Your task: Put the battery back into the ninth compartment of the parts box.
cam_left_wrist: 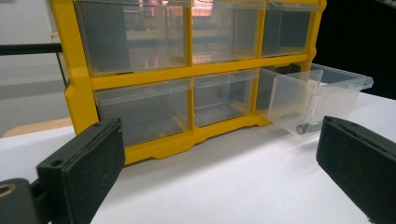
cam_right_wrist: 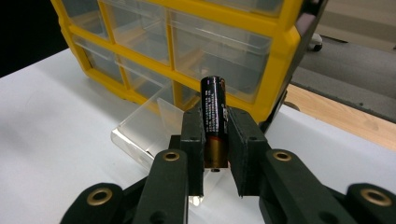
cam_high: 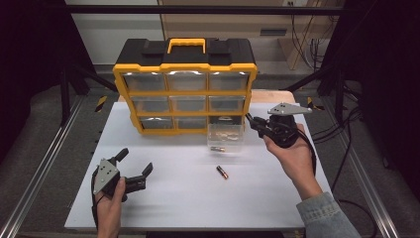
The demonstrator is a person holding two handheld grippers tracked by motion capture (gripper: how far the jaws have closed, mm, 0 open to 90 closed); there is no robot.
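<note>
My right gripper [cam_right_wrist: 215, 144] is shut on a black and copper battery [cam_right_wrist: 213, 112] that stands upright between its pads. In the high view that gripper [cam_high: 251, 122] hangs just right of a clear drawer [cam_high: 226, 137], which is pulled out of the bottom right slot of the yellow organizer [cam_high: 185, 84]. Another battery [cam_high: 217, 148] lies at the drawer's front, and a third battery [cam_high: 222, 172] lies loose on the white table [cam_high: 173, 198]. At the near left my left gripper [cam_high: 133, 167] rests open and holds nothing. Its black pads [cam_left_wrist: 84, 168] stand wide apart facing the organizer [cam_left_wrist: 154, 74] and the drawer [cam_left_wrist: 317, 91].
The organizer has three rows of clear drawers and a black top with a yellow handle [cam_high: 186, 44]. It stands at the table's far edge. Metal frame rails [cam_high: 39, 168] run along both sides of the table, and cables [cam_high: 346, 134] hang at the right.
</note>
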